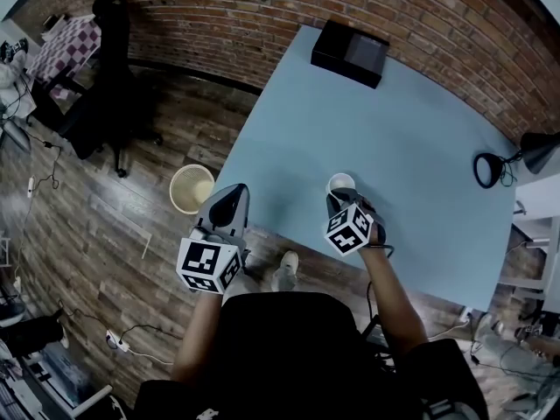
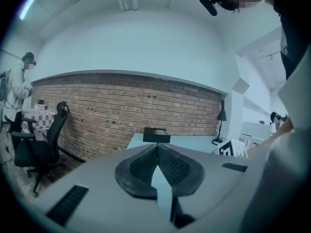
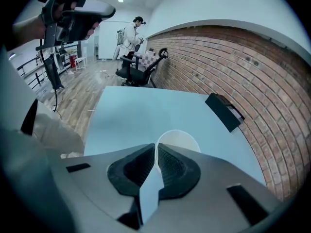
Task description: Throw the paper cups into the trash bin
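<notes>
You're in an office-type workspace, looks like: exposed brick wall (image 1: 262,16), wood plank floor (image 1: 105,234), a black office chair (image 1: 109,77), a desk lamp (image 1: 512,160) on the pale blue surface (image 1: 394,138), a trash bin (image 1: 192,188) just beside it, cables (image 1: 131,332) on the floor.

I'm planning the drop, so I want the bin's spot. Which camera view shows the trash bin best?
The head view. It looks down into the open trash bin, standing on the wood floor close beside the edge of the table. The left gripper view and the right gripper view show none of it.
</notes>
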`<act>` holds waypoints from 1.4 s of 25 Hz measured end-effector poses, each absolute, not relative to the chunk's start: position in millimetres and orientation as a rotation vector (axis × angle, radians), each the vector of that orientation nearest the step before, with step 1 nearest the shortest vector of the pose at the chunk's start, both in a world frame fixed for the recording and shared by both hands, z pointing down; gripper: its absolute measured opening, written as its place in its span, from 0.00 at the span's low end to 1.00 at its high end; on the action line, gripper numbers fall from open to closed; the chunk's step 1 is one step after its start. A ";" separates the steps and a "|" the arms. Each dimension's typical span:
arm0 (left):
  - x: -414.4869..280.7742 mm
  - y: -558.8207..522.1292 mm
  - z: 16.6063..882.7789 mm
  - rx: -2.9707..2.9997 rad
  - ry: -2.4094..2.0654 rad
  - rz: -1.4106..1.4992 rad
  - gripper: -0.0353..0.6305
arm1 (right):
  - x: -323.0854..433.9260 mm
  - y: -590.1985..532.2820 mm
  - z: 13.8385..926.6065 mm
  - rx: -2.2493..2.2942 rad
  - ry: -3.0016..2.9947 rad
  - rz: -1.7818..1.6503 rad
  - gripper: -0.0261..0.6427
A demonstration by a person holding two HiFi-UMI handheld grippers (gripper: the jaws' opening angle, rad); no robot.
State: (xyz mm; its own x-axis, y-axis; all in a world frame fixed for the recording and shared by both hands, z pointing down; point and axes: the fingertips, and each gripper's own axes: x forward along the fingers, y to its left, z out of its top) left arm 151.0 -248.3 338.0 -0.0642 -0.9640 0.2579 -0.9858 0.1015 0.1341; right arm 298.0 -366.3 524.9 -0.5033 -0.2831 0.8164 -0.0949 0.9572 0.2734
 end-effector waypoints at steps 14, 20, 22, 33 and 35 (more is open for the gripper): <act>100.9 -185.8 345.8 1.712 -2.243 0.141 0.06 | 219.1 -333.1 499.4 0.108 -2.233 -0.291 0.08; 75.8 -168.1 337.3 1.678 -2.289 0.137 0.06 | 182.6 -305.1 497.0 0.002 -2.247 -0.330 0.08; 64.9 -157.3 338.7 1.661 -2.296 0.136 0.06 | 168.2 -294.3 495.2 -0.019 -2.249 -0.343 0.08; -1.6 -109.1 340.6 1.636 -2.339 0.146 0.06 | 92.5 -246.5 488.0 -0.048 -2.250 -0.374 0.08; -15.8 -100.9 342.1 1.640 -2.329 0.151 0.06 | 79.0 -238.5 487.0 -0.039 -2.248 -0.368 0.08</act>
